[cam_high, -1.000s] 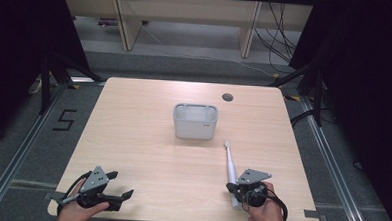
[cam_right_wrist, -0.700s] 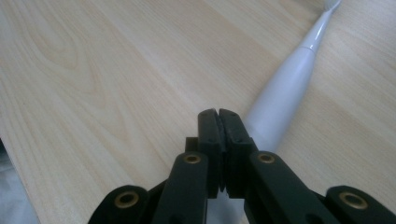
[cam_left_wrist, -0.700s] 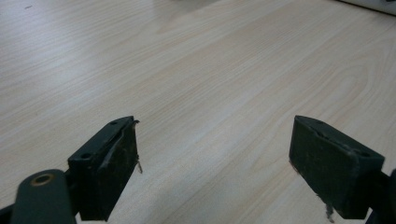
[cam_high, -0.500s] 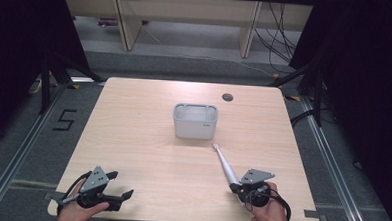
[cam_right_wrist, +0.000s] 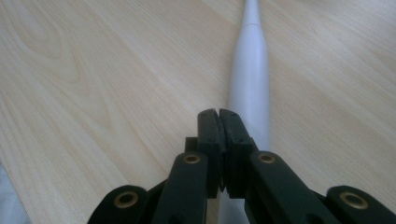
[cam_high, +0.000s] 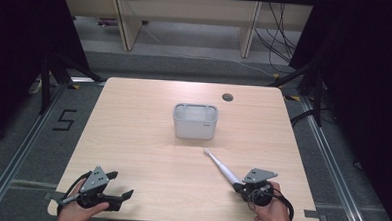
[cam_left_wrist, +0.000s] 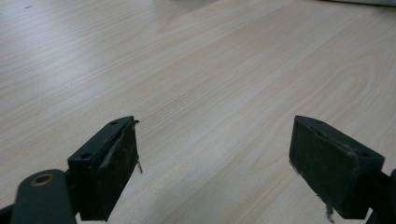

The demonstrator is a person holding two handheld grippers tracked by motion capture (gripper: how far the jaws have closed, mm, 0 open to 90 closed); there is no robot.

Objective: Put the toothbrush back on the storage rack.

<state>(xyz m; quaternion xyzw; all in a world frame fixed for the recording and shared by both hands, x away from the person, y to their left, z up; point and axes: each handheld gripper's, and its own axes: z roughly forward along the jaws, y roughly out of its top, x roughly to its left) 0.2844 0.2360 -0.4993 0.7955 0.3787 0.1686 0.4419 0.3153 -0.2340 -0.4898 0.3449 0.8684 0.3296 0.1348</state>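
- High view: the right gripper (cam_high: 241,186) is sitting at the table's (cam_high: 132,138) near right corner beside a white toothbrush (cam_high: 221,166), which is angling toward the grey bin (cam_high: 195,122). The left gripper (cam_high: 122,195) is resting near the left corner.
- Left gripper view: its jaws are standing wide apart over bare wood.
- Right gripper view: the jaws are pressing together with nothing between them, the toothbrush (cam_right_wrist: 250,79) lying beneath them.

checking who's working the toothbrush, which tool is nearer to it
Right. The right tool is at the toothbrush handle, jaws shut above it. The left tool sits open, far across the table.
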